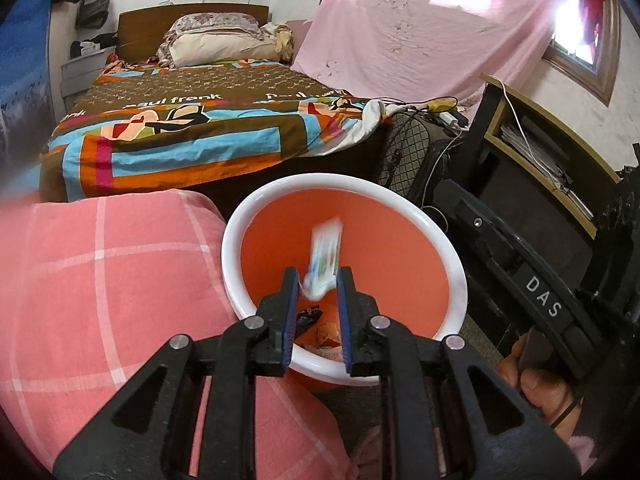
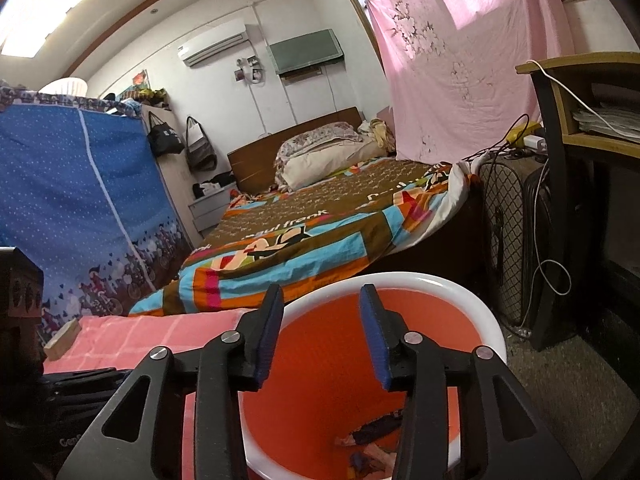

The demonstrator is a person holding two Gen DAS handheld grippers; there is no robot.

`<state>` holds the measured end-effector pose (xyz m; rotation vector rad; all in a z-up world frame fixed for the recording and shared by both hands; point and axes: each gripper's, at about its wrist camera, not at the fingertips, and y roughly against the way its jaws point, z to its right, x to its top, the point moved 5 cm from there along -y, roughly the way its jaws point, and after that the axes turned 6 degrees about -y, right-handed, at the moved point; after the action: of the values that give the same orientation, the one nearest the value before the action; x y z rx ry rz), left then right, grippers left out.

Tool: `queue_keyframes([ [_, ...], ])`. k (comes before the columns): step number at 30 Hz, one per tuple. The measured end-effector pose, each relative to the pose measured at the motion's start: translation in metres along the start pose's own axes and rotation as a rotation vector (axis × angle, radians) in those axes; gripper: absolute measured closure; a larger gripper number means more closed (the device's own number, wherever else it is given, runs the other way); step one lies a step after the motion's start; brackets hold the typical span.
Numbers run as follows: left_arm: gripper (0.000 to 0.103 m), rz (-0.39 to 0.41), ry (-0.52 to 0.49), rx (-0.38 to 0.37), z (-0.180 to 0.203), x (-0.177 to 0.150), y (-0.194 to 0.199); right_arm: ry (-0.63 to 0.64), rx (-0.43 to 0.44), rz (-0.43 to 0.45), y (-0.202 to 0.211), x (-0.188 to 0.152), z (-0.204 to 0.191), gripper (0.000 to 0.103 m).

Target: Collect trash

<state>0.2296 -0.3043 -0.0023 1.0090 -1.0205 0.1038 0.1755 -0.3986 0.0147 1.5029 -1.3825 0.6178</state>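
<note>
An orange bin with a white rim stands on the floor under both grippers. My left gripper hangs over its near side. A white and blue wrapper, smeared by motion, stands upright between the tips; a gap shows beside it and the pads do not clamp it. Dark and orange wrappers lie on the bin's bottom. My right gripper is open above the same bin's rim with nothing between its fingers. More trash shows deep inside. A hand holds the right gripper's black body.
A pink checked blanket presses against the bin's left side. Behind it is a bed with a patterned cover. A quilted suitcase, cables and a black desk stand to the right. A blue fabric wardrobe is at the far left.
</note>
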Motion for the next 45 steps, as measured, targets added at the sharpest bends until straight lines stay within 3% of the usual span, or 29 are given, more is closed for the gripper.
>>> queue_keyframes([
  [7,0.076,0.014,0.020,0.015,-0.005,-0.001,0.004,-0.005,-0.004,0.003,-0.002,0.000,0.003,0.061],
  [18,0.053,0.079,0.057,0.096,-0.024,0.001,0.021,0.002,-0.006,0.008,-0.001,0.002,0.000,0.054],
  [21,0.047,0.096,0.063,0.118,-0.029,0.001,0.028,0.008,-0.005,0.012,-0.001,0.003,-0.001,0.047],
  [23,0.043,0.111,0.065,0.139,-0.033,0.001,0.033,0.009,-0.003,0.018,-0.001,0.004,-0.003,0.034],
  [28,0.031,0.153,0.074,0.189,-0.045,0.000,0.050,0.026,0.002,0.039,0.002,0.006,-0.009,0.023],
  [36,0.001,0.249,0.126,0.316,-0.074,-0.005,0.080,0.041,0.027,0.036,0.000,0.001,-0.021,0.007],
  [39,0.000,0.281,0.131,0.361,-0.083,-0.010,0.088,0.045,0.040,0.039,0.001,0.000,-0.026,0.000],
  [45,0.000,0.305,0.133,0.417,-0.096,-0.022,0.100,0.053,0.066,0.040,0.001,-0.002,-0.039,0.000],
])
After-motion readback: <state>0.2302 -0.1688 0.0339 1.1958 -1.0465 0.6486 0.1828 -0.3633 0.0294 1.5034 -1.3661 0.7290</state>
